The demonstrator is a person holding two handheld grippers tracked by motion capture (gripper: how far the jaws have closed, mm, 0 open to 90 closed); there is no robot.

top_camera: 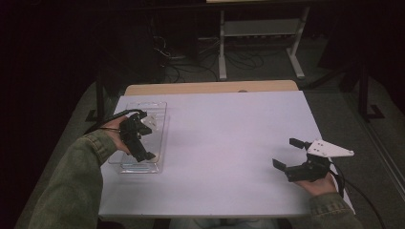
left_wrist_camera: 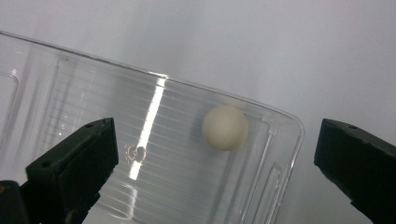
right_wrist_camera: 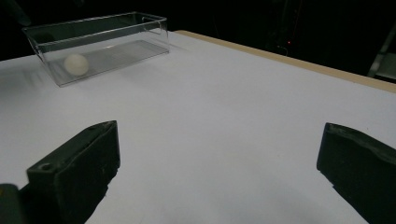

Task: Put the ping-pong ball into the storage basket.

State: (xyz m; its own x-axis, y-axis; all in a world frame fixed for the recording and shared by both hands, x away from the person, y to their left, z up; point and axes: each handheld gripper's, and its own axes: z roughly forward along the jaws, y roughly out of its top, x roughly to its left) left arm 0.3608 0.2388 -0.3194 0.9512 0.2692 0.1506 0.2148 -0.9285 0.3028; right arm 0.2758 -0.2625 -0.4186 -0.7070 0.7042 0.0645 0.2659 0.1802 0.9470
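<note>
One clear plastic bin (top_camera: 160,125) sits on the left part of the white table (top_camera: 229,143) in the high view, its long axis running away from the person toward the far edge. The left gripper (top_camera: 143,138) hangs over the bin's near half, pointing down into it. The right gripper (top_camera: 289,155) rests low at the table's right side, well apart from the bin, jaws spread with nothing between them.

In the left gripper view, a small off-white ball (left_wrist_camera: 225,127) lies on the bin's ribbed floor (left_wrist_camera: 177,177) near one rounded corner. The jaws stand wide on either side, clear of the ball. A tiny embossed mark (left_wrist_camera: 136,153) shows on the floor, possibly a moulding stamp; it is unreadable.

In the right gripper view, the bin (right_wrist_camera: 140,32) stands far off, its long side slanting across the picture, the ball (right_wrist_camera: 76,64) at its nearer end. The jaws gape over bare table.
</note>
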